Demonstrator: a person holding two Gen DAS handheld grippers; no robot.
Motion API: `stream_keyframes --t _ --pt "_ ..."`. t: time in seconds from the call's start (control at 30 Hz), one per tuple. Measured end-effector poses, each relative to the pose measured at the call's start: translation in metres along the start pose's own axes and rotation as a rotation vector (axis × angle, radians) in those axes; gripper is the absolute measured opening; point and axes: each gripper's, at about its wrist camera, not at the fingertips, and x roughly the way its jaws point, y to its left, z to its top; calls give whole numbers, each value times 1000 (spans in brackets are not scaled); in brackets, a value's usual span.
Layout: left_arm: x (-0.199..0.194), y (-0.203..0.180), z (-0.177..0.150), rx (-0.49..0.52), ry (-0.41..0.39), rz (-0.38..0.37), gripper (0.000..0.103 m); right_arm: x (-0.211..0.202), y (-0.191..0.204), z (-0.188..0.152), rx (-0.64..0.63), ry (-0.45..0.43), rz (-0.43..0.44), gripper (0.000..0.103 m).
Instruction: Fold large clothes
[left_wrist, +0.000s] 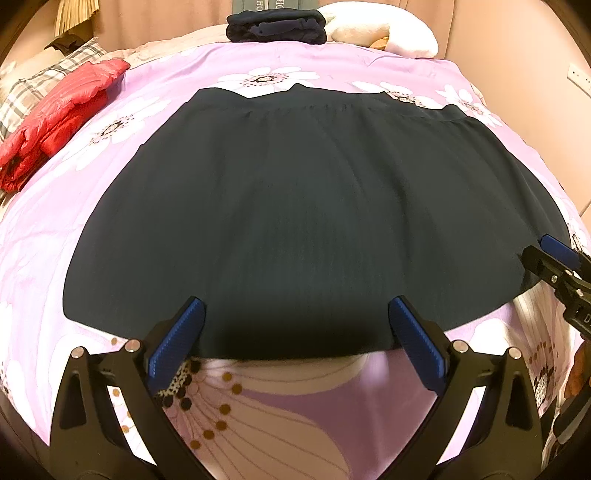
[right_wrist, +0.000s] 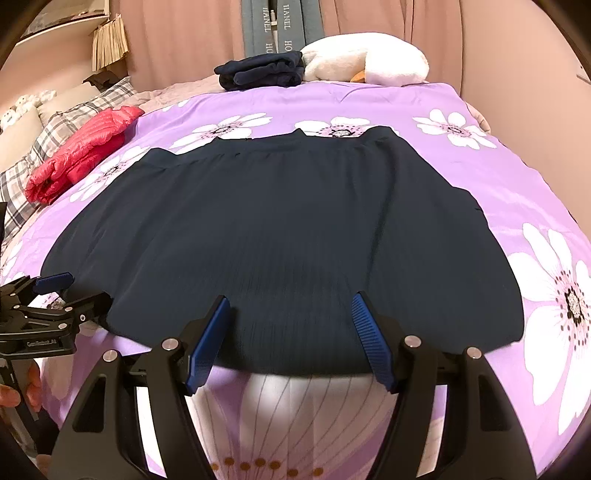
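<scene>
Dark navy ribbed skirt (left_wrist: 295, 206) lies spread flat on bed w/ lilac flower-print duvet (left_wrist: 177, 96), fan-shaped: narrow gathered waistband at far side, wide curved hem at near side. Fabric looks thin, fine vertical ribs/pleats, matte, few wrinkles.

Left gripper (left_wrist: 295, 317) hovers over near hem, jaws wide apart, nothing between them but cloth below; blue ridged rubber pads (left_wrist: 177, 343) on black plastic fingers w/ silver pins. Can't tell if the pads touch fabric.

Right gripper (right_wrist: 291, 314) likewise over near hem further along, jaws apart, blue ribbed pads (right_wrist: 369, 332) not pinching anything. Each gripper shows at the edge of the other's view, beside the hem corners.

Other stuff: red puffy quilted jacket (left_wrist: 59, 118), shiny, crumpled at left edge of duvet next to plaid pillow (left_wrist: 44, 85). Folded dark navy garment stack (left_wrist: 277, 27) at far end, just beside white plush toy (right_wrist: 365, 61) w/ orange bit. Pinkish curtains (right_wrist: 184, 40) behind.
</scene>
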Motion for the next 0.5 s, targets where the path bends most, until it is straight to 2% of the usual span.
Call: stream_keyframes --t 0.2,0.3,0.4,0.5 --pt "-11 9 -4 -18 -6 20 101 -14 -8 -3 45 8 19 69" --pt "-15 21 1 -40 -30 52 101 -22 -13 -1 50 -28 5 69" --pt "-11 38 6 -86 -20 74 101 -20 -19 4 56 -33 -18 69" --pt "-3 56 6 -160 23 25 101 -9 -31 3 99 8 -2 69"
